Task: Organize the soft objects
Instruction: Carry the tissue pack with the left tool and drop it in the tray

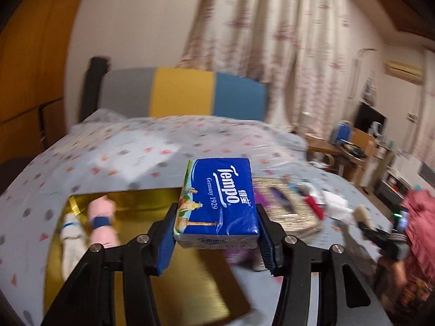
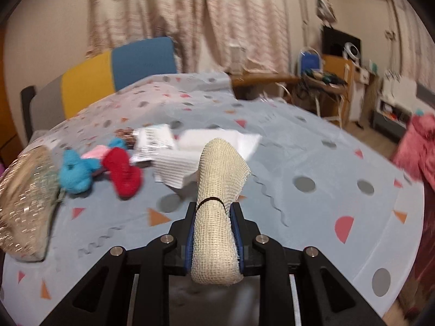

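Observation:
My left gripper (image 1: 216, 225) is shut on a blue Tempo tissue pack (image 1: 220, 198) and holds it above the right edge of a gold tray (image 1: 152, 285). In the tray lie a rolled pink cloth (image 1: 103, 222) with a blue band and a white cloth (image 1: 72, 233). My right gripper (image 2: 214, 228) is shut on a beige mesh cloth roll (image 2: 217, 206) tied with a dark band, held above the bed. On the bed in the right wrist view lie a blue plush (image 2: 77, 174), a red plush (image 2: 123, 174), white folded cloths (image 2: 190, 157) and a white packet (image 2: 153, 144).
A glittery gold pouch (image 2: 24, 203) lies at the left; it also shows in the left wrist view (image 1: 288, 203). The patterned bedsheet (image 2: 312, 163) covers the bed. A yellow and blue headboard (image 1: 206, 95) stands behind. A desk and chair (image 2: 320, 81) stand at the right.

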Available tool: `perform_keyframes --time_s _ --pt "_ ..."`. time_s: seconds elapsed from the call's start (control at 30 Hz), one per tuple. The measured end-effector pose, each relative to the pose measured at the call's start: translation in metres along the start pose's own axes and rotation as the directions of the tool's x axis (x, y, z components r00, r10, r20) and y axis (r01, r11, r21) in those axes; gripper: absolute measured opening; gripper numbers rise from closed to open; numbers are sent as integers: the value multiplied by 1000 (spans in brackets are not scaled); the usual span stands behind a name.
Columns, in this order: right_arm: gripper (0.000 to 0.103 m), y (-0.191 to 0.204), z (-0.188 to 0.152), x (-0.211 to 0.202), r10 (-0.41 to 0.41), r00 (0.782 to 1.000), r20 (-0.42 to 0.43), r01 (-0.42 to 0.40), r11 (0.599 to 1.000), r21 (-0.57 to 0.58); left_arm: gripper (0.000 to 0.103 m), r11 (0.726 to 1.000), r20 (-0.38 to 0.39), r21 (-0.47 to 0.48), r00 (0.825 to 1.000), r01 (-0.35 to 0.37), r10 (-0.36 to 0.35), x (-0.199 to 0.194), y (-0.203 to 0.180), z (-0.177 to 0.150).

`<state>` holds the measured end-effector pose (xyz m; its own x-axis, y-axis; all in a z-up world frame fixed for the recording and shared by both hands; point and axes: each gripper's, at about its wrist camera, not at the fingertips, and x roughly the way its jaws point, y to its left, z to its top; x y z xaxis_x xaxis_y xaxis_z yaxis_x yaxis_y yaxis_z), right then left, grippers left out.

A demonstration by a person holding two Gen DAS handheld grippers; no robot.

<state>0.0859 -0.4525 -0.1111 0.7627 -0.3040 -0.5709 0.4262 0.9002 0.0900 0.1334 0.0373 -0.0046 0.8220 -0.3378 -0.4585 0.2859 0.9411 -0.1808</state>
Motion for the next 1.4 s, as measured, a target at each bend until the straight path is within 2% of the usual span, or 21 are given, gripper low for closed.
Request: perform_keyframes --time_s 0.17,0.3,0.4,0.6,0.8,0.87,0.93,1.1,1.2,1.3,1.4 --pt "23 36 5 -39 134 990 52 -134 991 -7 53 990 -131 -131 991 -58 40 35 61 -5" --pt "23 62 7 -71 241 967 83 -242 970 8 53 971 -236 -199 968 -130 81 68 96 -9" --pt "23 85 5 -93 298 950 91 -300 954 -2 53 964 -280 -216 956 -154 90 90 105 -12" --pt "23 127 -3 -134 396 913 98 -395 918 -34 53 961 -310 -164 936 -223 164 130 107 -9" --pt "23 172 -18 -167 509 858 68 -502 859 -99 57 931 -424 -268 898 -248 118 159 119 -15" --pt "23 185 -23 -172 543 838 49 -536 837 -115 68 926 -423 -302 902 -226 83 160 119 -17" --pt "23 197 -28 -175 574 818 27 -567 814 -124 90 923 -406 -319 911 -217 74 155 117 -17" --pt "23 225 -42 -175 605 795 -43 -601 776 -189 92 904 -386 -381 922 -191 32 132 116 -18" --pt "23 237 -46 -172 624 777 -85 -626 751 -211 94 902 -380 -385 924 -196 38 119 114 -20" --pt "23 248 -50 -171 636 763 -116 -644 732 -222 94 911 -366 -355 928 -209 71 103 109 -21" --pt "23 261 -54 -164 641 750 -165 -662 723 -200 98 919 -335 -290 928 -267 164 79 104 -26"
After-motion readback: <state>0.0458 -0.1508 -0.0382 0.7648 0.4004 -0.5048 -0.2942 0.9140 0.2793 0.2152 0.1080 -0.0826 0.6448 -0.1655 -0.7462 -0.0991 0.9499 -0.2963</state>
